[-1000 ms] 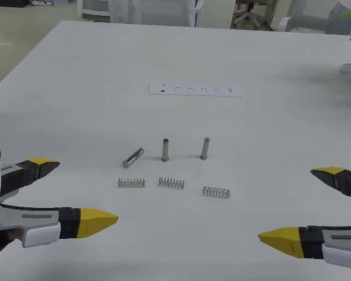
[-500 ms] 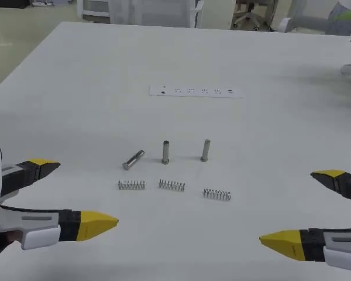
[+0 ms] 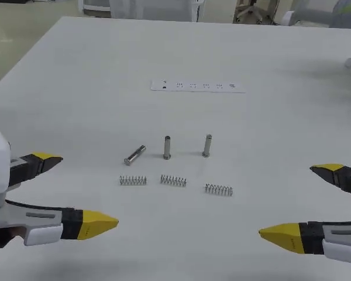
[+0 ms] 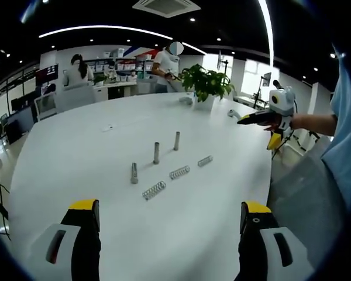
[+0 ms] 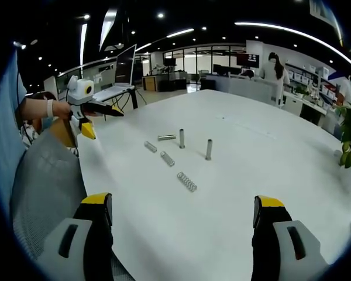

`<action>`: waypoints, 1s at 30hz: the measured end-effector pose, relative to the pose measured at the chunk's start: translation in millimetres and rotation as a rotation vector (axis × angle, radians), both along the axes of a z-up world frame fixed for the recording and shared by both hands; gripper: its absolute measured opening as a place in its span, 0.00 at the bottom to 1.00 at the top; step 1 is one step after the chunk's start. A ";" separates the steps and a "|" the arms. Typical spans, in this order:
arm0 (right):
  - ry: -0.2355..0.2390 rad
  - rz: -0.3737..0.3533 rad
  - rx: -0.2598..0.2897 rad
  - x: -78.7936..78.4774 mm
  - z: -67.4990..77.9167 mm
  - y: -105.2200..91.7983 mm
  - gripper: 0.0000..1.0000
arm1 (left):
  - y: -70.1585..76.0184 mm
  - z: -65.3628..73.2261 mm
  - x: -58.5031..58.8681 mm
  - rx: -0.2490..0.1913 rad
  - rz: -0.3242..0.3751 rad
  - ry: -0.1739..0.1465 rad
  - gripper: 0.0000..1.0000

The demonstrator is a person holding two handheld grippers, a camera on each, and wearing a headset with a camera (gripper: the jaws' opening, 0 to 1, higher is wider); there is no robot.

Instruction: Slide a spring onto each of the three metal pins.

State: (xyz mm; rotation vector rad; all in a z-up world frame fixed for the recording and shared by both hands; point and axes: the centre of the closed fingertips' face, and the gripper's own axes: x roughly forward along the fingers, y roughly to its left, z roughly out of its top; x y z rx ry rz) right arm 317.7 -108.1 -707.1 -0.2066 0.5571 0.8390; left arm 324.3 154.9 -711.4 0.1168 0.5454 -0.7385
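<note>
1. While both wait at the near edge of the table (image 3: pixel 76 88), the left gripper (image 3: pixel 85 189) and right gripper (image 3: pixel 289 202) stand wide open and hold nothing; by my judgement no spring is fitted yet.
2. Just beyond lie the left spring (image 3: pixel 133 180), middle spring (image 3: pixel 173 181) and right spring (image 3: pixel 218 189). The next move calls for a light pinch on one.
3. Behind them stand the middle pin (image 3: pixel 167 147) and right pin (image 3: pixel 207 145); the left pin (image 3: pixel 134 155) lies flat and probably needs steadying.
4. No tray or box holds the parts; they rest loose on the table.
</note>
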 end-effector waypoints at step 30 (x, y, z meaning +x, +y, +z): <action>0.018 -0.007 0.009 -1.1 -6.2 -2.2 1.00 | -4.1 2.9 25.6 0.001 -0.007 0.009 0.94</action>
